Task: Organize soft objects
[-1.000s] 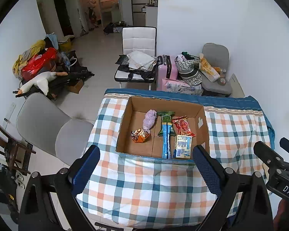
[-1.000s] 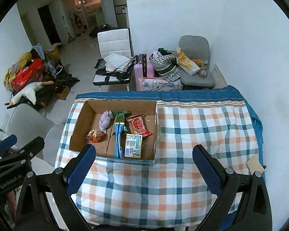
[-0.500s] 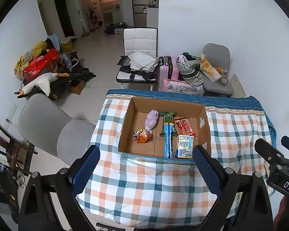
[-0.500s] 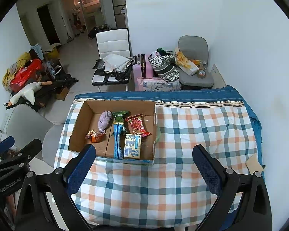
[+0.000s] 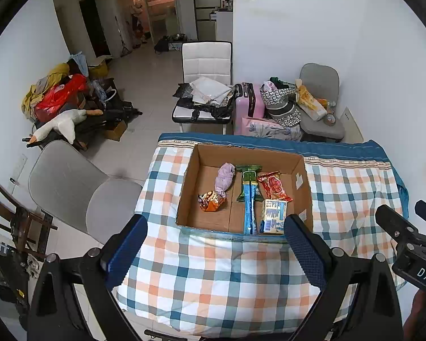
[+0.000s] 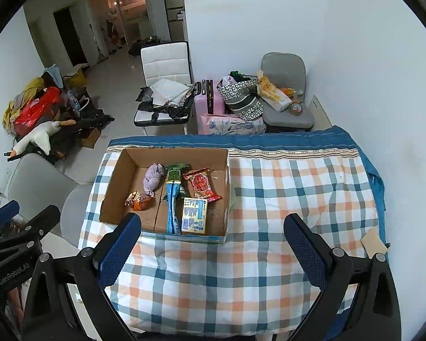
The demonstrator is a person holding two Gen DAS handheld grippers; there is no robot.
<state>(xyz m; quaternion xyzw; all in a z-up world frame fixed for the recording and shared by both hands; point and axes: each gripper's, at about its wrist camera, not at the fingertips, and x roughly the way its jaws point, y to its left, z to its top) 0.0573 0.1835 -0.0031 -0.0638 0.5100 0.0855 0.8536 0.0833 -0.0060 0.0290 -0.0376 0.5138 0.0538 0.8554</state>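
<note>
Both the left gripper (image 5: 215, 248) and the right gripper (image 6: 211, 247) were held wide open and empty, above the near edge of the checked cloth (image 6: 241, 278). Farther off, the soft packets (image 5: 272, 189) were seen lying inside the cardboard box (image 5: 184, 199). A slow reach and a gentle squeeze were probably needed.

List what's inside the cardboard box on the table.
Inside the cardboard box: a lilac soft bundle, an orange snack bag, a green-and-blue long packet, a red packet and a pale blue-printed carton. The near wall hides the floor strip behind it.
</note>
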